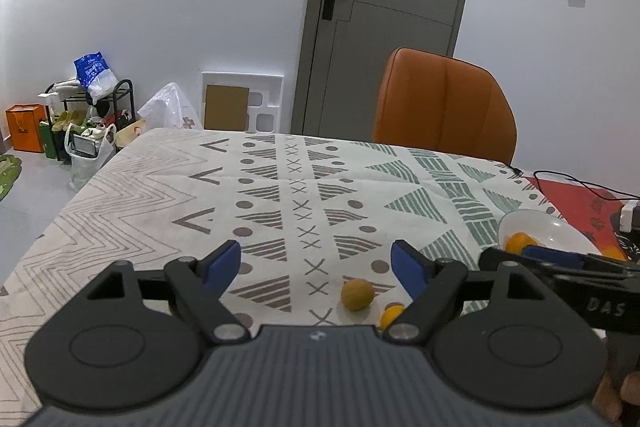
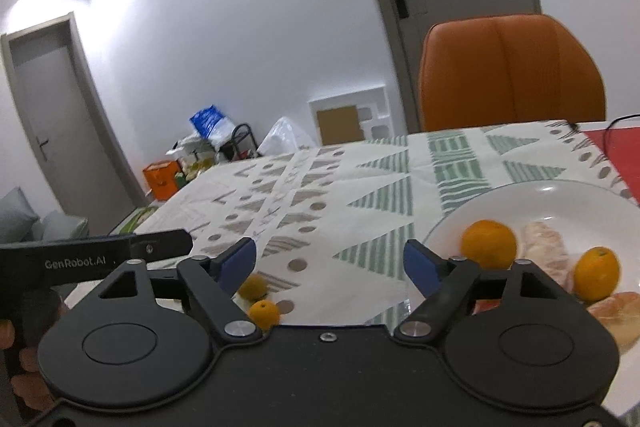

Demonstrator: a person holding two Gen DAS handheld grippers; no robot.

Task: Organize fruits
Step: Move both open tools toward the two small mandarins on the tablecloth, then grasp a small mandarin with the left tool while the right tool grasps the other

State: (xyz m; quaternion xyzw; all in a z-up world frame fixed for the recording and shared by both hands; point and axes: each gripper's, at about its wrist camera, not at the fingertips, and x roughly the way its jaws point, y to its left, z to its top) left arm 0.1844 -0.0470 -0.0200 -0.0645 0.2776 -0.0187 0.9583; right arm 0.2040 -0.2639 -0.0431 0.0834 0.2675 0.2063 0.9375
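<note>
While both tools hang above the near edge of the table [image 1: 160, 179], the left gripper [image 1: 316, 263] stands spread with nothing between its pads, and the right gripper [image 2: 330, 261] is likewise spread and empty. Two loose fruits lie by the near edge: a dull yellow fruit [image 1: 357, 294] and, just beside it, a small orange [image 1: 391, 315]. Toward the right edge, a white plate [image 2: 560, 195] holds two oranges [image 2: 488, 243] and peeled pieces. Patterned cloth toward the far edge and left corner lies open; an orange chair [image 1: 444, 103] stands behind the far edge
</note>
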